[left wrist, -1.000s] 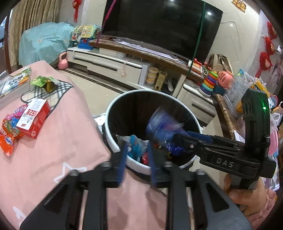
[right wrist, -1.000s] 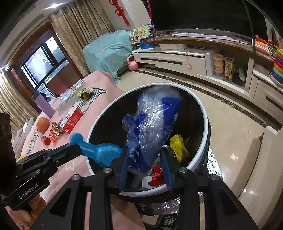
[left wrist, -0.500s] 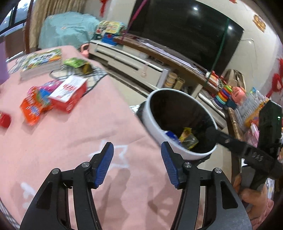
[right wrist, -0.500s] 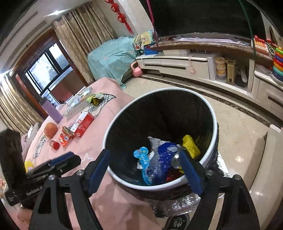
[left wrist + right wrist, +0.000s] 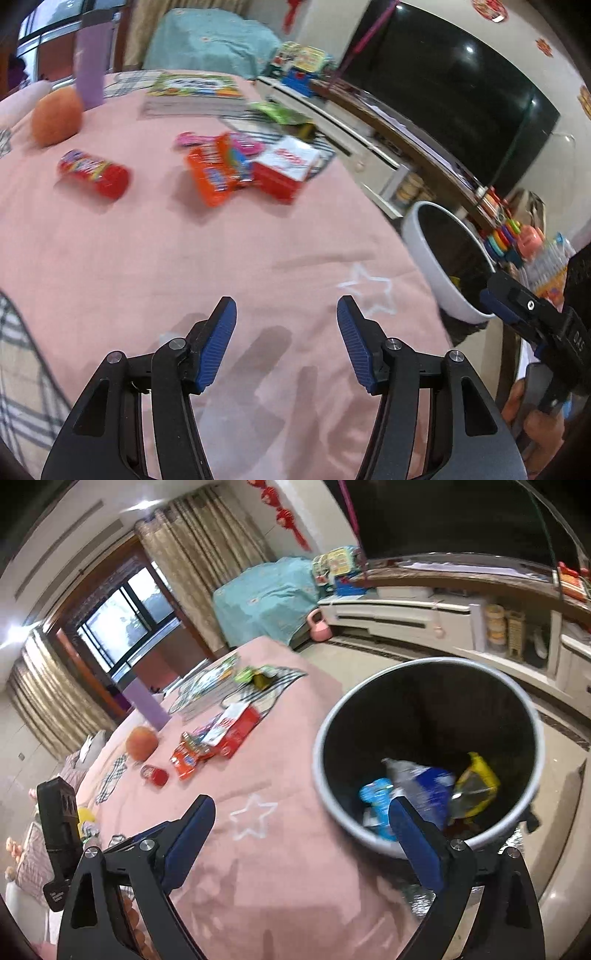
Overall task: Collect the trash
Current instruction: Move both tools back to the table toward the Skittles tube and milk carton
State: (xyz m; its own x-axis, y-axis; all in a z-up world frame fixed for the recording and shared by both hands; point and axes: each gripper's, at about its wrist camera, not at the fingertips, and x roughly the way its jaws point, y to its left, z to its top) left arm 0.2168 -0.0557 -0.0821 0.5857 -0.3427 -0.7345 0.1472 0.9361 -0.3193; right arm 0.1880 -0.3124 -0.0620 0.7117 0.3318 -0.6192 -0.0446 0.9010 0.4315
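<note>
Left wrist view: the left hand-held gripper (image 5: 286, 314) is hanging released and empty over the pink desk (image 5: 184, 266), facing the orange snack wrapper (image 5: 218, 173), judged next to grasp.

Right wrist view: the right hand-held gripper (image 5: 301, 821), jaws having just been opening, is standing released with nothing between them; the blue wrapper (image 5: 424, 786) is lying in the trash bin (image 5: 532, 716).

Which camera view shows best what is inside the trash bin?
The right wrist view: it looks down into the trash bin, showing blue and yellow wrappers at the bottom. The left wrist view shows only its white rim and dark inner wall, side-on.
</note>
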